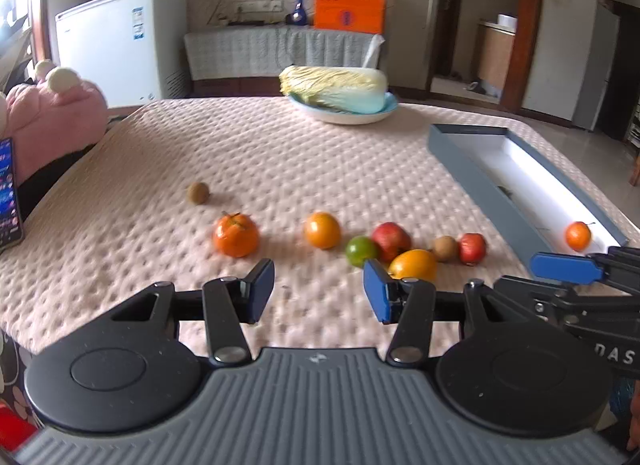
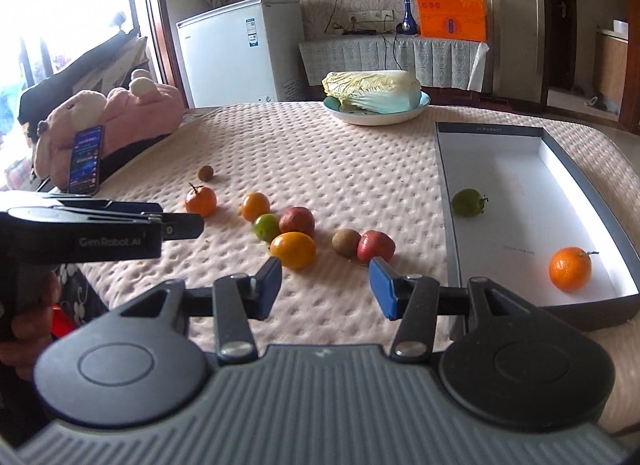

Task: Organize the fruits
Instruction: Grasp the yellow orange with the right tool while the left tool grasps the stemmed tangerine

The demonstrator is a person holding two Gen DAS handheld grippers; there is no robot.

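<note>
Both my tongs, left gripper (image 1: 319, 291) and right gripper (image 2: 325, 288), hang spread and empty above loose fruit on the quilted table (image 2: 320, 169). A mandarin (image 2: 570, 268) and green fruit (image 2: 467, 202) sit in the grey box (image 2: 448, 225). The yellow citrus (image 2: 293, 250) looks light, firm and prone to roll; I'd pinch across its middle.

Quilted, dimpled cloth table cover (image 2: 320, 153), matt cardboard box (image 2: 448, 193), glossy smooth-skinned fruit (image 2: 293, 250).

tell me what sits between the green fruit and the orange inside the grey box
Nothing: in the right wrist view only bare white floor of the grey box separates the green fruit from the orange.
</note>
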